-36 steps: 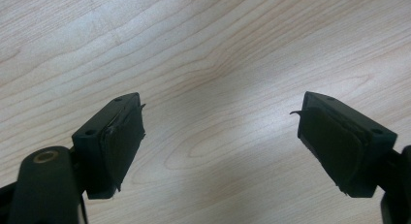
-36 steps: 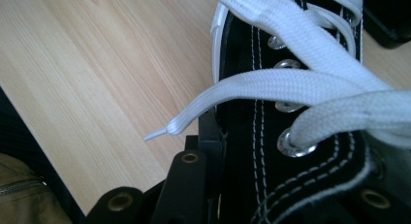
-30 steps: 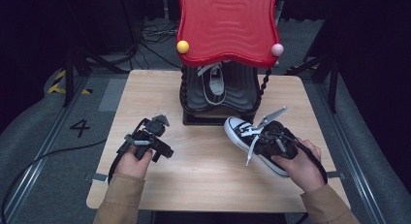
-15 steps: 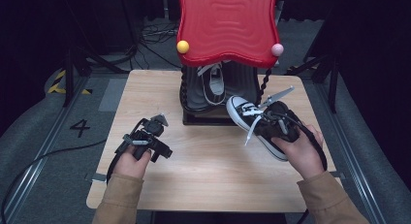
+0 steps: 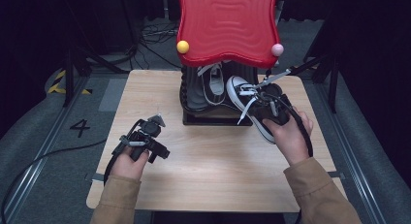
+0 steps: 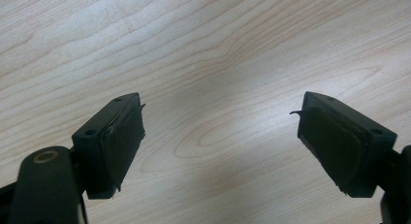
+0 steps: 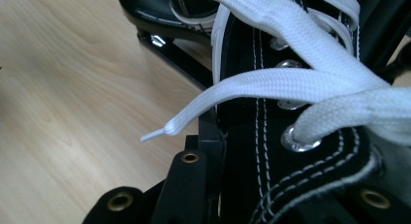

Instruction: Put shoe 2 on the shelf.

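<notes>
Gripping a black sneaker (image 5: 252,105) by the side of its upper, the right gripper (image 5: 271,107) holds it above the far right part of the wooden counter (image 5: 218,175), just in front of the black shoe stand (image 5: 194,115). The jaws of this gripper are closed on the sneaker: in the right gripper view one black jaw presses against the black canvas beside the metal eyelets. The sneaker has a white toe cap and a white sole, and its toe points toward the stand. Its white laces (image 7: 291,83) hang loose, and one lace end sticks out over the counter.

A second sneaker (image 5: 213,83) of the same kind is already on the stand, under the red wavy top (image 5: 225,25), with its toe toward the person. A yellow ball (image 5: 182,46) and a pink ball (image 5: 276,49) sit at the two front corners of the red top.

The left gripper (image 5: 145,136) is low over the near left part of the counter, well apart from the sneakers. Its jaws are wide open, with bare wood between the two pads (image 6: 121,146).
</notes>
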`<state>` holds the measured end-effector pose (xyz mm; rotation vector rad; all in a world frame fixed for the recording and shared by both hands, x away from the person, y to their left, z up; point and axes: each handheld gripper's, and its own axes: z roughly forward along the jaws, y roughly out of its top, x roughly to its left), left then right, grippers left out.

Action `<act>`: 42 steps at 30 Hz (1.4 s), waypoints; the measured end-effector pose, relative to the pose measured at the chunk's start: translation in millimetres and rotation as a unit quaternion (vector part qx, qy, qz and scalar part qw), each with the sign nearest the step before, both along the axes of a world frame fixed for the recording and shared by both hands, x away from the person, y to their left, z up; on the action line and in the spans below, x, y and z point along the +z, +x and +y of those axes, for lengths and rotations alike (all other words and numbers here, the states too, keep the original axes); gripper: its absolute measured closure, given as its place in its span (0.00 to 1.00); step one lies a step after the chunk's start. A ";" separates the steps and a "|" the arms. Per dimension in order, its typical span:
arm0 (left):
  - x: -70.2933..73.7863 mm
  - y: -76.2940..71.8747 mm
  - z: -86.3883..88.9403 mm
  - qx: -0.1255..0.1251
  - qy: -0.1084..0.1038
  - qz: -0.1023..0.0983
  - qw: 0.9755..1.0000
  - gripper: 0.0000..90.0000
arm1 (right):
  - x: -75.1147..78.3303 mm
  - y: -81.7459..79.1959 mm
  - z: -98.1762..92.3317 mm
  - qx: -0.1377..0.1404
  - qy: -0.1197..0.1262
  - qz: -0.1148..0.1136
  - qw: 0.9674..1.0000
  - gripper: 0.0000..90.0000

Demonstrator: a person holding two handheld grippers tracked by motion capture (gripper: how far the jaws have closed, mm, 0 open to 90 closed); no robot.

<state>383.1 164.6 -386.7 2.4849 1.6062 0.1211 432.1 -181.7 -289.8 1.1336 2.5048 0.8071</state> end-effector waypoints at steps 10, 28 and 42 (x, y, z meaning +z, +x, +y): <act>-1.3 -6.7 11.8 0.010 0.004 0.002 1.000 0.19 | -2.7 20.0 20.0 -0.035 -0.008 -0.040 0.999 0.94; -1.7 -8.6 19.9 0.018 -0.001 0.005 1.000 0.19 | -30.7 53.4 38.8 -0.079 -0.002 -0.069 0.994 0.94; -2.1 -6.2 20.8 0.015 -0.003 0.008 1.000 0.19 | -36.8 49.5 43.4 -0.021 0.029 -0.030 0.999 0.64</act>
